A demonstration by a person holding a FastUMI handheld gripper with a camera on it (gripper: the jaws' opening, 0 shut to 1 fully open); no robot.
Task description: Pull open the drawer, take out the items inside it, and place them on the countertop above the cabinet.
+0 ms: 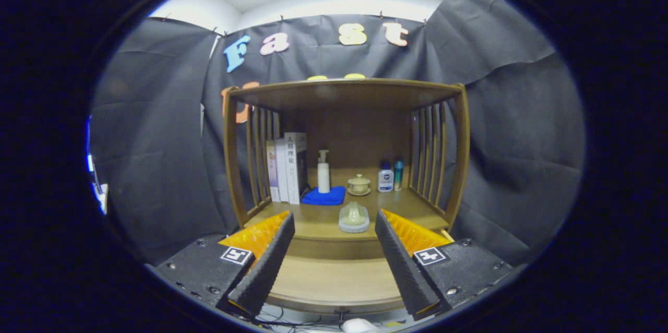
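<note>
My gripper (334, 216) is open, its fingers spread wide in front of a wooden cabinet. A pale translucent lidded cup (354, 218) stands near the front edge of the countertop (313, 226), between the fingertips and nearer the right one; neither finger touches it. Below the countertop edge the drawer (334, 278) is pulled out between the fingers, and its wooden floor looks bare.
Further back on the countertop stand several books (287, 167), a white pump bottle (323, 171) on a folded blue cloth (324, 196), a small lidded tea cup (359, 185) and two small bottles (390, 176). Slatted side rails (433, 158) and a top shelf (344, 92) enclose the space.
</note>
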